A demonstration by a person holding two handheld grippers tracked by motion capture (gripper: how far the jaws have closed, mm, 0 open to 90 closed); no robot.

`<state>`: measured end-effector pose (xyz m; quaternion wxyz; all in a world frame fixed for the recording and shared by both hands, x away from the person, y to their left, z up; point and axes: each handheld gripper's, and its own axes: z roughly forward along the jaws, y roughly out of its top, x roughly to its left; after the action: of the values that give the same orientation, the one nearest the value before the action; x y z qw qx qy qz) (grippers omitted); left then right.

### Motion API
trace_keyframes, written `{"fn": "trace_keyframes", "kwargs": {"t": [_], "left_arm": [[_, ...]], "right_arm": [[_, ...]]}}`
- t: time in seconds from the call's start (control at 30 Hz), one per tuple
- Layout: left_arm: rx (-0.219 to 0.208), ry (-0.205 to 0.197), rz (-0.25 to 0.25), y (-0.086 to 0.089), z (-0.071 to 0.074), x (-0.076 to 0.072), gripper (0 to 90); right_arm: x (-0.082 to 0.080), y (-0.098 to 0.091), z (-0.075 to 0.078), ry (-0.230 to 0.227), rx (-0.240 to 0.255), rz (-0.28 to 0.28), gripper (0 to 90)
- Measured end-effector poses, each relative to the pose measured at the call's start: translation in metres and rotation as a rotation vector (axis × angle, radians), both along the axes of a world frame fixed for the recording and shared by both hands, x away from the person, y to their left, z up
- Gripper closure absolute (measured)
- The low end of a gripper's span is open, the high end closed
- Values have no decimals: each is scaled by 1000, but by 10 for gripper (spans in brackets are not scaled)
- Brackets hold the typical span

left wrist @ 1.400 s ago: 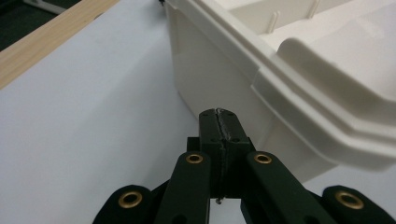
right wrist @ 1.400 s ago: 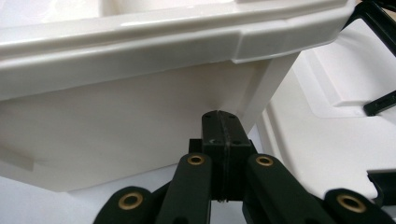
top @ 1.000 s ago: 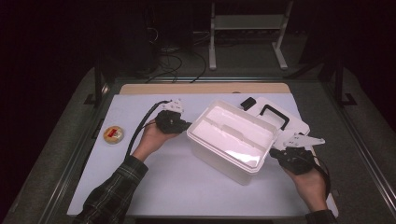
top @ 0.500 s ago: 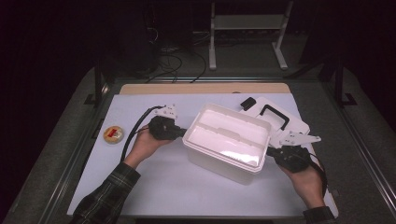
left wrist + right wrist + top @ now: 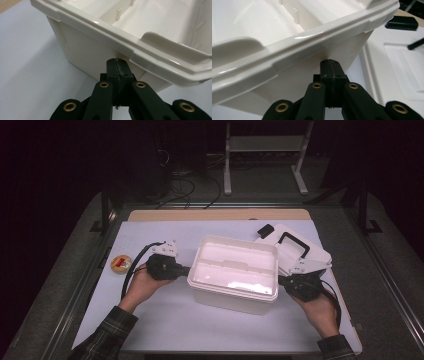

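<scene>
1. Your left tongs (image 5: 186,270) are closed on nothing; their tips press under the rim of the white tub (image 5: 235,275) at its left end.
2. Your right tongs (image 5: 281,281) are likewise closed, tucked under the opposite rim.
3. The tub sits mid-surface (image 5: 165,320); its lid (image 5: 295,251) lies just behind-right; a small round tin (image 5: 120,264) lies far left.

The bin (image 5: 235,275) looked like smooth, glossy cream plastic (highlights ran along its rim). Just under that rim, the left gripper (image 5: 117,65) was matt black plastic with brass-coloured rivets.
</scene>
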<state>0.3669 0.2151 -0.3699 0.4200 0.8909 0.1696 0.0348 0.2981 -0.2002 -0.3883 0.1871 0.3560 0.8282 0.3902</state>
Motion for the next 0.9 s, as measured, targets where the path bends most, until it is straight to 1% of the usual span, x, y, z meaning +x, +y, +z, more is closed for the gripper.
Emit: {"fn": "trace_keyframes", "kwargs": {"t": [0.17, 0.3, 0.5, 0.53, 0.57, 0.6, 0.63, 0.67, 0.7, 0.9], "left_arm": [[-21, -3, 33, 15, -2, -11, 899], [-26, -6, 60, 26, -3, -19, 899], [-36, -7, 98, 41, -3, -35, 899], [-36, -7, 98, 41, -3, -35, 900], [-41, -5, 105, 45, -3, -41, 899], [-40, -4, 109, 47, -3, -44, 899], [-40, -4, 109, 47, -3, -44, 899], [-39, -6, 114, 51, -3, -50, 899], [-42, -6, 117, 53, -3, -53, 899], [-28, -11, 128, 59, -2, -68, 900]], "right_arm": [[3, 10, 1, 1, 9, 42, 899], [4, 18, 2, 5, 20, 82, 899], [3, 31, 3, 2, 19, 133, 899], [3, 33, 3, 5, 21, 140, 899], [3, 34, 4, 3, 18, 151, 899], [3, 36, 4, 2, 19, 157, 899], [2, 38, 4, 2, 19, 164, 899], [2, 39, 4, 2, 20, 171, 900], [1, 41, 5, 2, 19, 176, 899], [-5, 49, 5, 6, 15, 200, 900]]}}
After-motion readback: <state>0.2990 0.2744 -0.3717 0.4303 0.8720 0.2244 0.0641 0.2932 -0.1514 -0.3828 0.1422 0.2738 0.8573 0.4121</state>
